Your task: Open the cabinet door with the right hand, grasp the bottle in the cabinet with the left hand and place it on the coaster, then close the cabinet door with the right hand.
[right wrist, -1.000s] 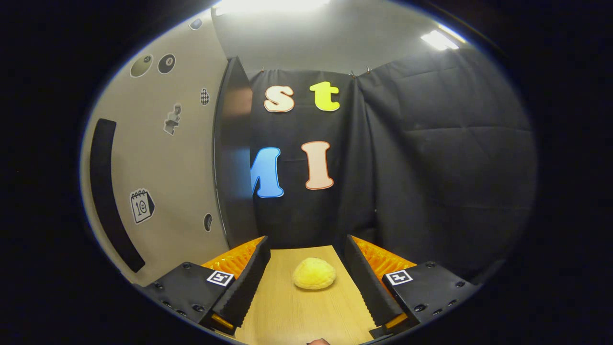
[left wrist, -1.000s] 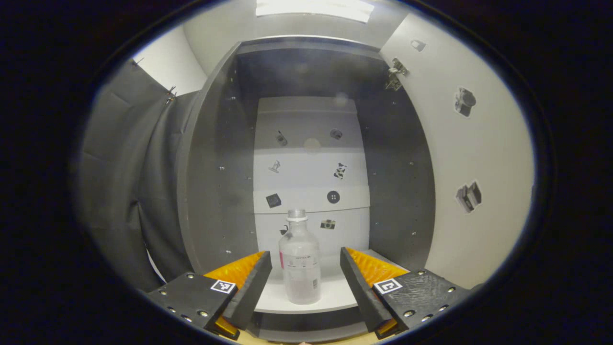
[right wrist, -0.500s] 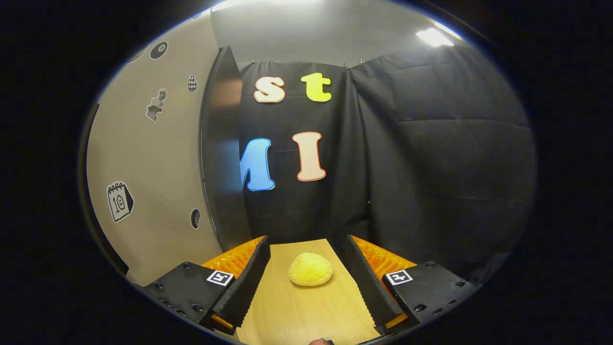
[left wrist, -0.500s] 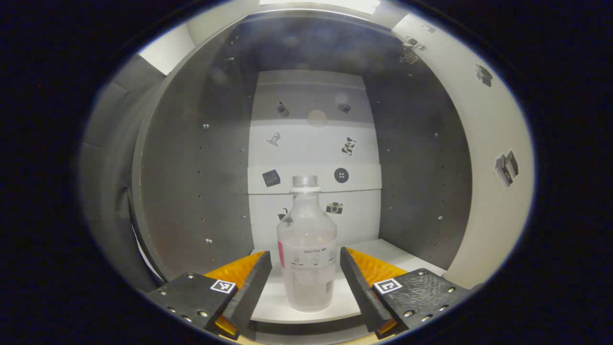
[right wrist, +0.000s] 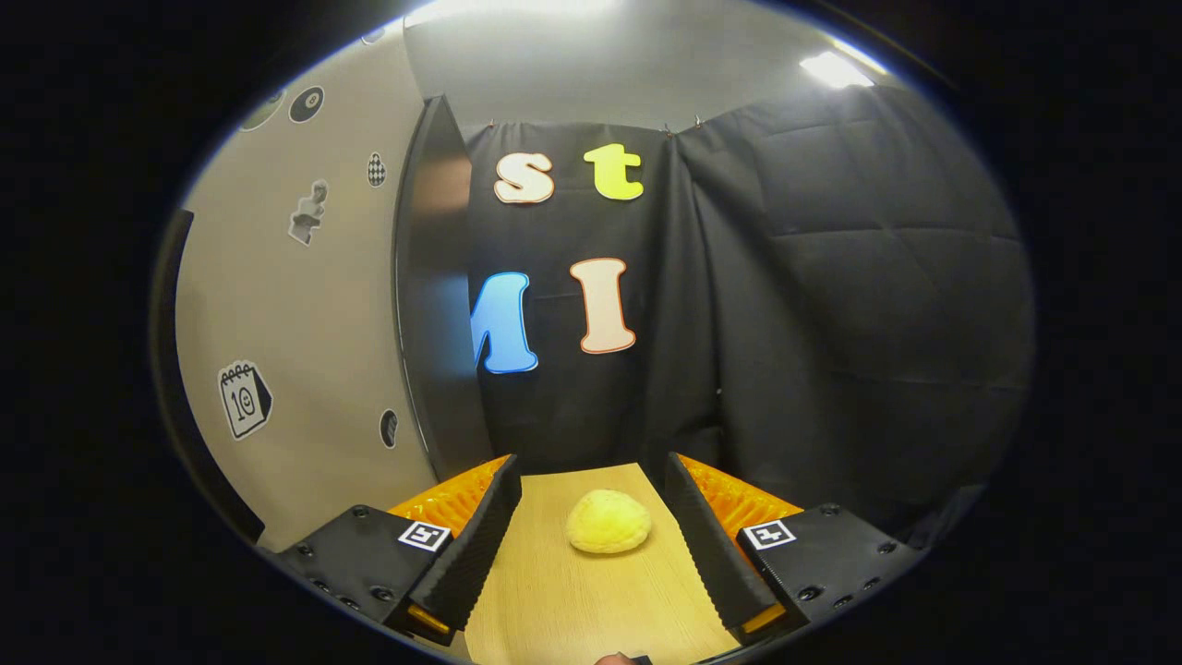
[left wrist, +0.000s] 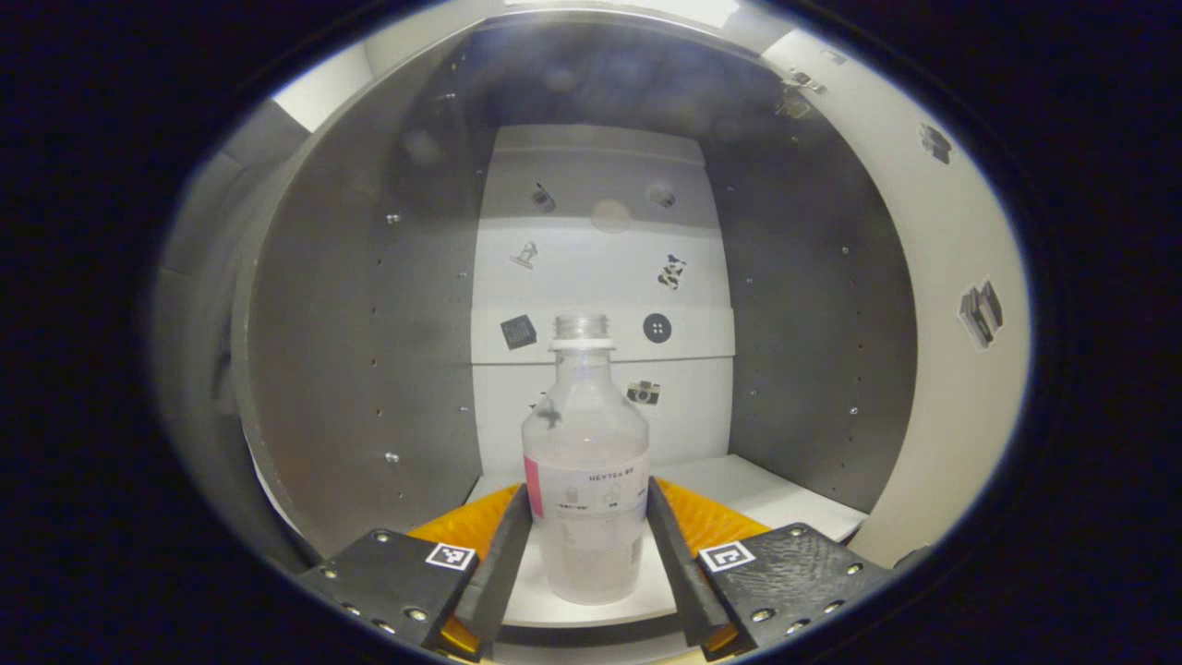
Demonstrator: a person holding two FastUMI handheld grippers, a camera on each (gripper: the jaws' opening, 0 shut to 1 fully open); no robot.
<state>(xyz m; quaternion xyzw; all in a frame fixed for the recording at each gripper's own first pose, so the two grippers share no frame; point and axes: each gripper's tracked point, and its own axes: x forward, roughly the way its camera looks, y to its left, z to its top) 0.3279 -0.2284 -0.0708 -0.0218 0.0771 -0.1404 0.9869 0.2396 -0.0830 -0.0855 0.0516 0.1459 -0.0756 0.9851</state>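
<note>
We are closing the left gripper (left wrist: pixel 588 545) around the bottle (left wrist: pixel 585 480), which is standing upright on the white shelf (left wrist: pixel 766 489) of the open cabinet; both fingers are pressing its labelled waist. It looks like light, thin plastic, smooth and easily dented, so we are judging a gentle hold there best. Our right gripper (right wrist: pixel 591 531) is hanging wide apart and empty over the wooden table (right wrist: pixel 572 610), its fingers either side of a yellow bun (right wrist: pixel 608 522).
</note>
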